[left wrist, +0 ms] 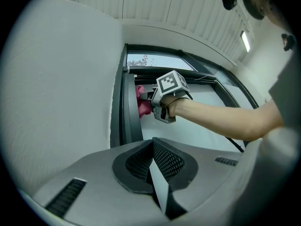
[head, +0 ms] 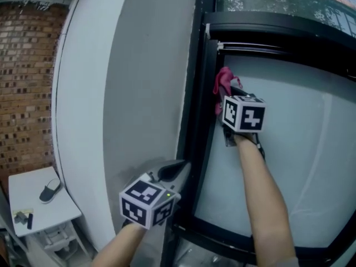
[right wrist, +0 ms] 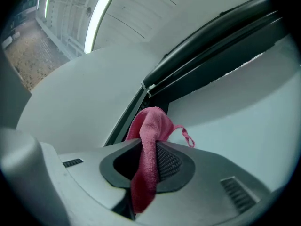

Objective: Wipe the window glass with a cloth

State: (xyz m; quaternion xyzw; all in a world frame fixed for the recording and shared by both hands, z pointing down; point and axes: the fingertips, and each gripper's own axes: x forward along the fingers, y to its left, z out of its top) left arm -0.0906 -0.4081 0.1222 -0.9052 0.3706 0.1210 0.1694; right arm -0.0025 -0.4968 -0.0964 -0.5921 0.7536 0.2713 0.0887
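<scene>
Your right gripper (right wrist: 143, 173) has its jaws clamped on the pink cloth (right wrist: 149, 135), which bunches out in front at the upper left corner of the window glass (head: 295, 149), just beside the dark frame (head: 193, 110). I'd press that bunch flat and sweep across in overlapping rows, keeping the hard jaws off the pane. Your left gripper (left wrist: 155, 173) has its jaws together on nothing, low by the frame. Only the right gripper view shows the pinch. Only the head view shows the whole pane. The left gripper view gives a side angle, though contact is unclear.
</scene>
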